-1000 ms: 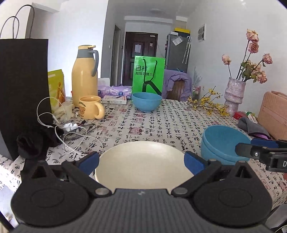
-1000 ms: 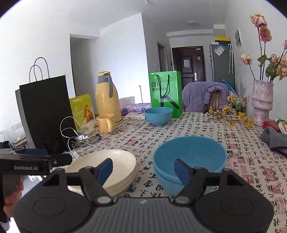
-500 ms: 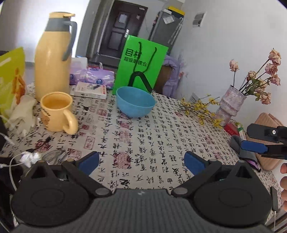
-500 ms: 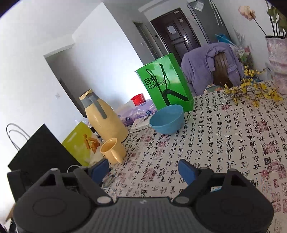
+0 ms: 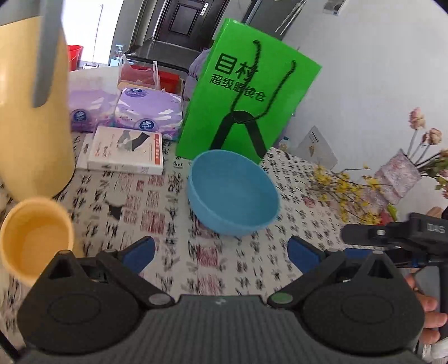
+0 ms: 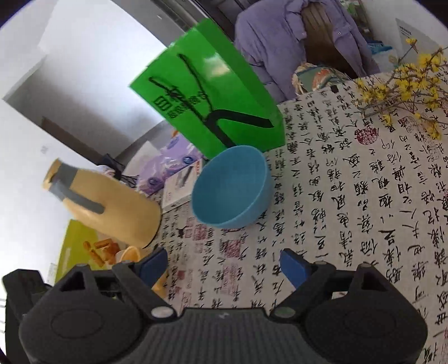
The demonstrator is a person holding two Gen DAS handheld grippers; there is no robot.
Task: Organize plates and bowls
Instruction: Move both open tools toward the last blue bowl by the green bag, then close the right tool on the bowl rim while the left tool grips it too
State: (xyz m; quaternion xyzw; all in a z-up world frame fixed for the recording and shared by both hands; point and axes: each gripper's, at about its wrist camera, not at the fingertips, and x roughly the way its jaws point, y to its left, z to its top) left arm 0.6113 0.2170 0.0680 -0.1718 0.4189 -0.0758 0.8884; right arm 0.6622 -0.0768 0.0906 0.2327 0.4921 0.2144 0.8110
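We read large dark characters "目" and a second, partly legible one on the green paper bag (image 5: 246,92), with a smaller line "超级眼镜" beneath. The tablecloth (image 6: 364,196) carries printed black calligraphy columns and red seal stamps throughout; individual characters are too cursive to transcribe. The right gripper (image 5: 392,232) bears "DAS" in relief. Tissue packs (image 5: 148,112) show a round logo, unreadable.

Plain white walls (image 5: 364,84), daylit and bright. Dark brown panelled door (image 5: 184,19) at the far end of the room. Counter under a white cloth printed with black calligraphy and red seals (image 6: 364,196). Wooden chair draped with a purple garment (image 6: 302,42) at the counter's far edge.
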